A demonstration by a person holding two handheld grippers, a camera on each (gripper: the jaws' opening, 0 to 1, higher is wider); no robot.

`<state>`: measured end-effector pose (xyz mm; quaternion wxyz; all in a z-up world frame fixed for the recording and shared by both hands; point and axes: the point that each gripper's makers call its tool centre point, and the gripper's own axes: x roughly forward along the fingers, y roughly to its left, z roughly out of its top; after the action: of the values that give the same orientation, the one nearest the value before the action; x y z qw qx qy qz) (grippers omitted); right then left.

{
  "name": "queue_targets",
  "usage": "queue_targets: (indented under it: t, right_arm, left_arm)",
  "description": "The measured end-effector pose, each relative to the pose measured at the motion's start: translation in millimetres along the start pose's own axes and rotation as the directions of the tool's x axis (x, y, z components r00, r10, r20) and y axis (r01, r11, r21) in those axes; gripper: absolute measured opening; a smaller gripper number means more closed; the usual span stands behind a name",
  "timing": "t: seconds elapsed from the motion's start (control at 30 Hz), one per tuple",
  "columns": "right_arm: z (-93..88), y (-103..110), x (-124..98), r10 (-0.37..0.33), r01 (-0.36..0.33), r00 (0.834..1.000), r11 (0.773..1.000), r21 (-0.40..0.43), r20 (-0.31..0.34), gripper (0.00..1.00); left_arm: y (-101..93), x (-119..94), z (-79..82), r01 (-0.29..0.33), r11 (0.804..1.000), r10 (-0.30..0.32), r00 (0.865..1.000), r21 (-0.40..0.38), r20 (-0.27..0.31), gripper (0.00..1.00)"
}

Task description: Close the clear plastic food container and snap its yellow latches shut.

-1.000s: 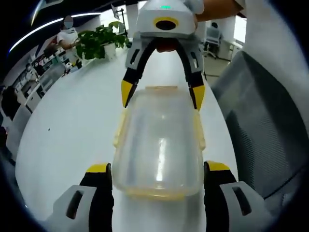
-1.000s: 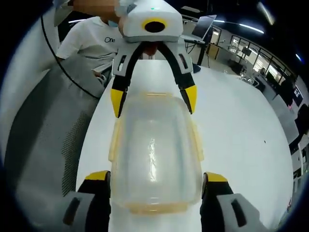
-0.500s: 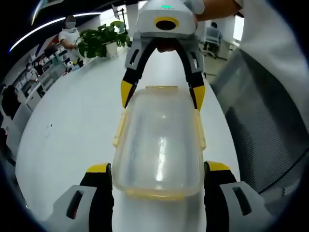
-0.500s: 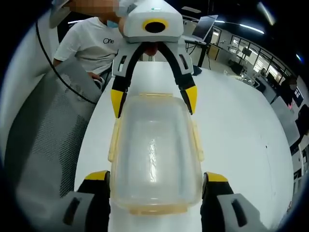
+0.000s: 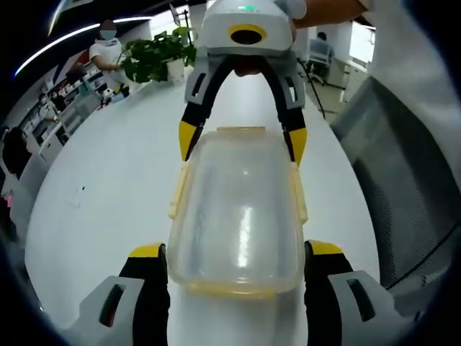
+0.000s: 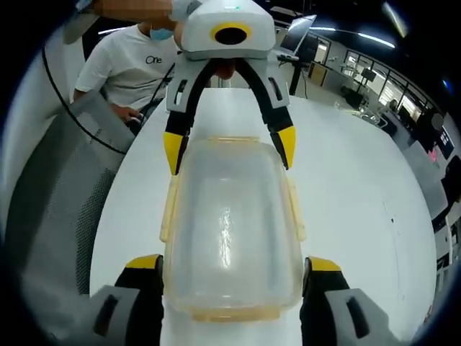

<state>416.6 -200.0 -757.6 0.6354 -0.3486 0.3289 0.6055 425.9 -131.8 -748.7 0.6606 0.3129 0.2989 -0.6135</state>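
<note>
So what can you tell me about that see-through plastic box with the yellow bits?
The clear rectangular plastic food container has rounded corners, a cloudy see-through lid on top and pale yellow latches along its sides and ends. It sits flat on the white table, lengthwise between the two grippers: the left gripper straddles one end with its jaws either side, and the right gripper straddles the other.

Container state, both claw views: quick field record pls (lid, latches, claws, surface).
container: clear plastic food container, lying lengthwise between the two claws
lid: on top of the box, yellow rim around it
latches: yellow latches along the long sides, sticking outward; snapped or not, cannot tell
left claw: jaws straddle the near end, tips beside its walls; contact cannot be told
right claw: same at the opposite end
surface: white table
background: potted plant, grey chair
</note>
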Motion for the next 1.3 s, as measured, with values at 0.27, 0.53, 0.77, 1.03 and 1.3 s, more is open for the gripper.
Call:
queue_targets:
  t: [0.27, 0.53, 0.77, 1.03, 1.3]
  right_arm:
    - [-0.9, -25, 4, 0.012, -0.012, 1.0, 1.0, -0.001, 0.004, 0.8]
    - [-1.0, -47, 7, 0.012, -0.012, 1.0, 1.0, 0.004, 0.002, 0.81]
    - [-2.0, -49, 7, 0.011, -0.011, 1.0, 1.0, 0.003, 0.003, 0.82]
    - [-2.9, -51, 6, 0.008, -0.008, 1.0, 1.0, -0.016, -0.008, 0.82]
    - [-5.0, -44, 4, 0.018, -0.017, 1.0, 0.997, 0.071, -0.014, 0.99]
  left_arm:
    - [25.3, 3, 1.2, 0.003, 1.0, -0.003, 1.0, 0.002, -0.01, 0.75]
    - [48.5, 5, 1.8, 0.007, 1.0, -0.006, 1.0, 0.006, -0.022, 0.75]
    - [50.1, 5, 2.0, 0.008, 1.0, -0.007, 1.0, 0.007, -0.016, 0.75]
    - [50.7, 5, 2.6, -0.003, 1.0, 0.003, 1.0, 0.002, -0.018, 0.75]
    - [41.2, 10, 3.7, 0.008, 1.0, -0.008, 1.0, -0.006, -0.03, 1.0]
